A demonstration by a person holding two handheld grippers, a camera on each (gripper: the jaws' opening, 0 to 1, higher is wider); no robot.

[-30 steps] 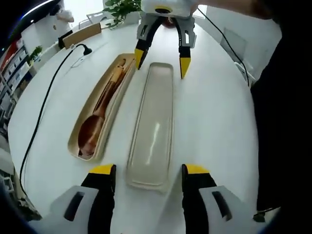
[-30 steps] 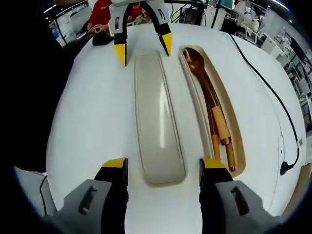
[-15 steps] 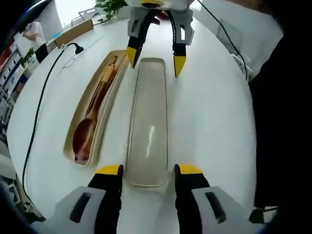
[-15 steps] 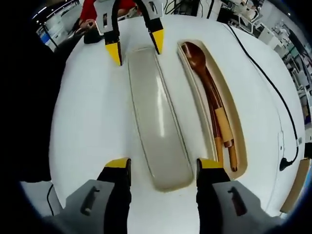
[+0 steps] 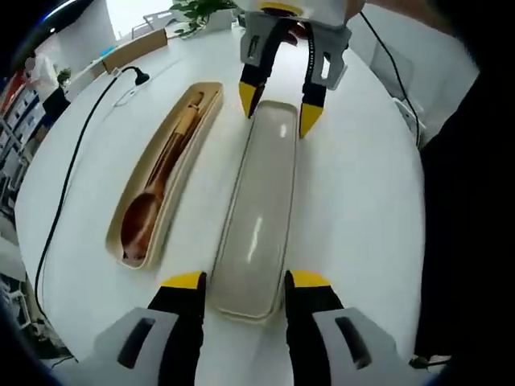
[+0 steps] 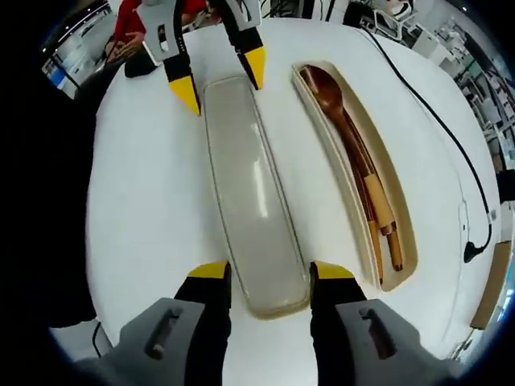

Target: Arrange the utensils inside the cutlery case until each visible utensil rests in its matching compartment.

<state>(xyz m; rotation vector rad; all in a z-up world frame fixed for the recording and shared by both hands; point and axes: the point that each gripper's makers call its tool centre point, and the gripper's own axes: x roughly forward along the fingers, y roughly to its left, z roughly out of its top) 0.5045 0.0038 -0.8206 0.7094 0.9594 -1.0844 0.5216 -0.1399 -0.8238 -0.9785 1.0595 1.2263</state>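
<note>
1. While you hold both grippers over the table, the long lid [image 5: 259, 213] lies flat between them, with one end by each gripper. Its long side runs straight from your left gripper [image 5: 245, 283] to your right gripper [image 6: 263, 273]
2. Your left gripper's jaws are spread, one on each side of the near end of the lid. They sit just beside the lid's edges, but I cannot tell if they touch it
3. Your right gripper's jaws are spread too, and they sit on both sides of the other end of the lid the same way
4. Each gripper is close to its own end, so neither one is nearer. I think a squeeze from both would pick the lid up by its two ends
5. The case tray [image 5: 131, 217] lies next to the lid, lined up the same way, with a small gap between them. It is on the left in the left gripper view
6. Inside it you can see a wooden spoon [image 6: 337, 108] and other wooden sticks. I cannot tell what each stick is
7. Everything sits on a smooth white table [image 5: 354, 193]. A black cable [image 5: 68, 177] runs along the far side of the tray
8. Around you there is a busy room with a green plant [image 5: 197, 12] and a person in red [image 6: 129, 20]
</note>
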